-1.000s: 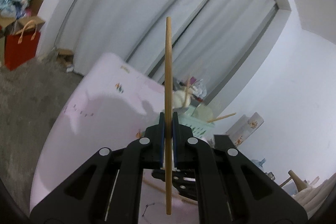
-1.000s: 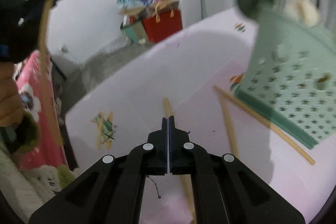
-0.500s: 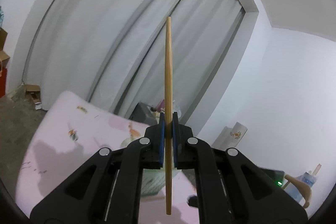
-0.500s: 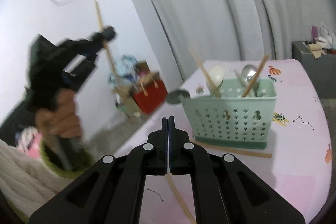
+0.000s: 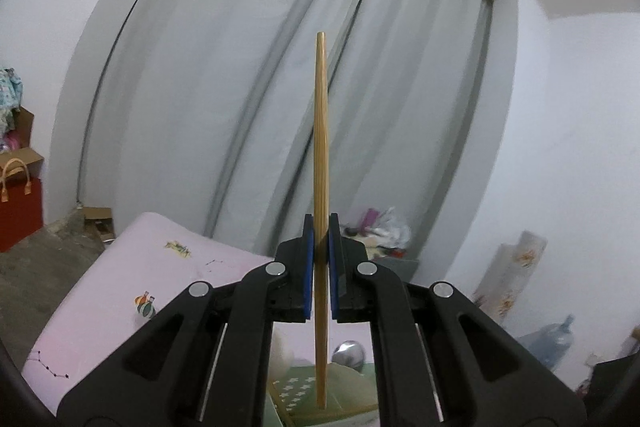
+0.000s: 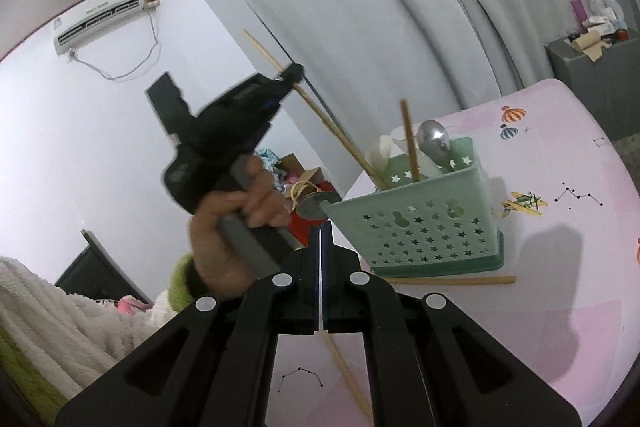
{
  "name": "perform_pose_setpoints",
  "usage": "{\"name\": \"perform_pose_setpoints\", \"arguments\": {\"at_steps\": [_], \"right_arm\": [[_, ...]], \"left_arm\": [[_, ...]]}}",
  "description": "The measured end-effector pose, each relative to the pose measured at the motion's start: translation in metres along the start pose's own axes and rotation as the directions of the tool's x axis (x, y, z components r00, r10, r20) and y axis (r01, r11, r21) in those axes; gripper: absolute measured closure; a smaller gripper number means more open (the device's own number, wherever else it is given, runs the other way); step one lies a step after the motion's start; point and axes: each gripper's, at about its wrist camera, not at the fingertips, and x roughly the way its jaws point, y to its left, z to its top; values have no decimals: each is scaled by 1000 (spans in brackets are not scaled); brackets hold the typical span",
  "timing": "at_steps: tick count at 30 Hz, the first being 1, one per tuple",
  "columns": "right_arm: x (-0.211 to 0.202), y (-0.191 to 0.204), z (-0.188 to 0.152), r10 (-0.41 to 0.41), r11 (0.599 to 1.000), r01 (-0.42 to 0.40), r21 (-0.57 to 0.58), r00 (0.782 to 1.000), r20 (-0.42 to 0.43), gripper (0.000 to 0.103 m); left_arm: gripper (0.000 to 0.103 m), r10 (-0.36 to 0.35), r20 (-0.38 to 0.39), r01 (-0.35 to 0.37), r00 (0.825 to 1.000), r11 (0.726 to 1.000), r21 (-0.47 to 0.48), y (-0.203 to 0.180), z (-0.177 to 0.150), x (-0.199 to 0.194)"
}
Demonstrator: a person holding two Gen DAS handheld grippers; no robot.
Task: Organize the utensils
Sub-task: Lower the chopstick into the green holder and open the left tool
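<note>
My left gripper (image 5: 321,227) is shut on a wooden chopstick (image 5: 321,155) that stands upright between its blue pads. In the right wrist view the left gripper (image 6: 294,73) holds that chopstick (image 6: 332,129) slanted, its lower end dipping into the green utensil basket (image 6: 424,223). The basket holds another chopstick (image 6: 410,141), a metal spoon (image 6: 435,141) and a white spoon (image 6: 382,149). My right gripper (image 6: 321,227) is shut and empty, just left of the basket. The basket top (image 5: 304,391) shows below my left gripper.
The pink patterned table (image 6: 560,227) carries two loose chopsticks: one (image 6: 452,281) in front of the basket, one (image 6: 348,375) under my right gripper. A grey cabinet (image 6: 596,75) with clutter stands behind the table. A red bag (image 5: 18,211) sits on the floor at left.
My left gripper has come over the basket and lowered the chopstick's end into it. My right gripper has stayed shut and tilted a little upward.
</note>
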Motion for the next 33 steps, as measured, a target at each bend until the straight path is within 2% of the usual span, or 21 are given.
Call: {"name": "perform_pose_setpoints", "arguments": {"at_steps": [7, 18, 20, 24, 26, 27, 29, 32, 33], "right_arm": [[-4, -21, -4, 5, 999, -5, 33, 1000, 0, 102], [-8, -25, -6, 6, 999, -6, 47, 1000, 0, 102], [-8, -23, -6, 3, 999, -3, 48, 1000, 1, 102], [-9, -19, -6, -15, 999, 15, 37, 1000, -3, 102], [-9, -18, -7, -29, 999, 29, 33, 1000, -10, 102], [-8, -18, -8, -37, 999, 37, 35, 999, -20, 102], [-7, -19, -10, -49, 998, 51, 37, 998, -40, 102], [-2, -17, -14, -82, 996, 85, 23, 993, -84, 100], [-1, -17, -16, -91, 996, 93, 19, 992, -92, 96]], "left_arm": [[98, 62, -42, -59, 997, 996, 66, -12, -23, 26], [96, 70, -113, -62, 991, 996, 70, -2, -46, 19], [82, 73, -120, -66, 990, 996, 64, 0, -45, 14], [66, 81, -130, -71, 988, 995, 76, 1, -43, 6], [53, 84, -138, -74, 987, 995, 73, 4, -43, 4], [50, 84, -142, -75, 986, 995, 68, 5, -42, 0], [35, 90, -154, -80, 984, 995, 66, 5, -42, -3], [26, 87, -177, -76, 980, 995, 67, 3, -40, -14], [24, 83, -179, -72, 980, 995, 67, 2, -40, -18]]}}
